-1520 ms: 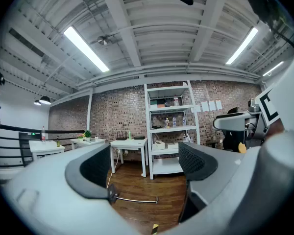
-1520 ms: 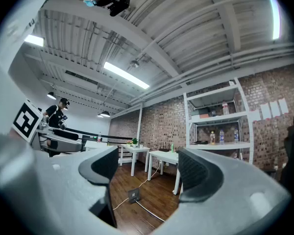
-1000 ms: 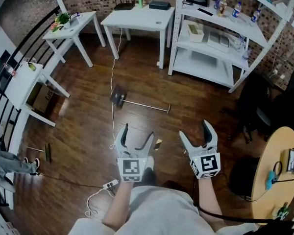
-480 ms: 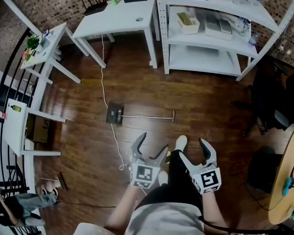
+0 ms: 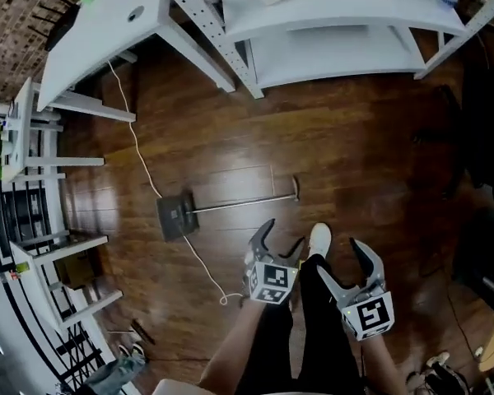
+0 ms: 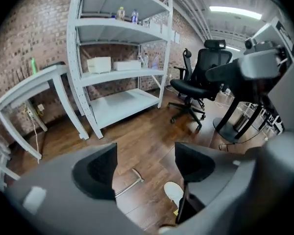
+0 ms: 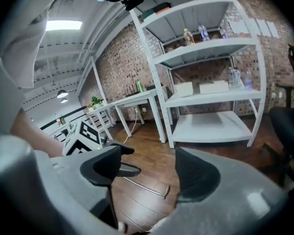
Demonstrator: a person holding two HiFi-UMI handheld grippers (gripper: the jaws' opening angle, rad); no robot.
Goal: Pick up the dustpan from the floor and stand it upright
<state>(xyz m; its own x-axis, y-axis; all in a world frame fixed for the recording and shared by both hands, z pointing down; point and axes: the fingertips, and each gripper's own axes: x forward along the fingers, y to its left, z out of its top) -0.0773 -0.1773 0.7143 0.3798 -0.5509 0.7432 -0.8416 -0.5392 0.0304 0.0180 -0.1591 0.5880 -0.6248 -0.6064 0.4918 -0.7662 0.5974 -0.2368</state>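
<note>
- Dark wood-plank floor (image 5: 354, 138) fills the head view. A white shelf rack (image 5: 354, 11) stands at 12 o'clock, a white table (image 5: 107, 31) at 11, w/ brick wall (image 5: 12, 15) beyond.
- We see the dustpan (image 5: 174, 218) lying flat on the floor, mid-frame. Its pan is at the 9 o'clock end, and its thin metal handle (image 5: 243, 204) runs toward 3 o'clock. The handle ends in a small crossbar (image 5: 295, 188) near our white shoe (image 5: 319, 241).
- A white cable (image 5: 136, 148) crosses the floor by the pan; touching or just beside, we can't tell.
- Our left gripper (image 5: 285, 232) has its jaws wide apart & closing, w/ nothing btwn them. Only floor and the handle's end show past them. The crossbar sits at approx 12 o'clock of it, near but apart.
- Our right gripper (image 5: 338, 259) has its jaws spread & empty. It sits at 4 o'clock of the left one, across the shoe.
- Handling, our guess:
  - It is a long-handled pan, prob. light and stiff overall.
  - The weight is likely at the pan end, so that end will want to stay down.
  - The rod looks smooth & thin, so it could spin or slide in the pads.
- Best hold, we reckon:
  - Take the handle just short of the crossbar, which would stop any slip.
  - Lever it up w/ the pan as pivot.
  - Whether the pan hinges on the rod, we can't tell.
</note>
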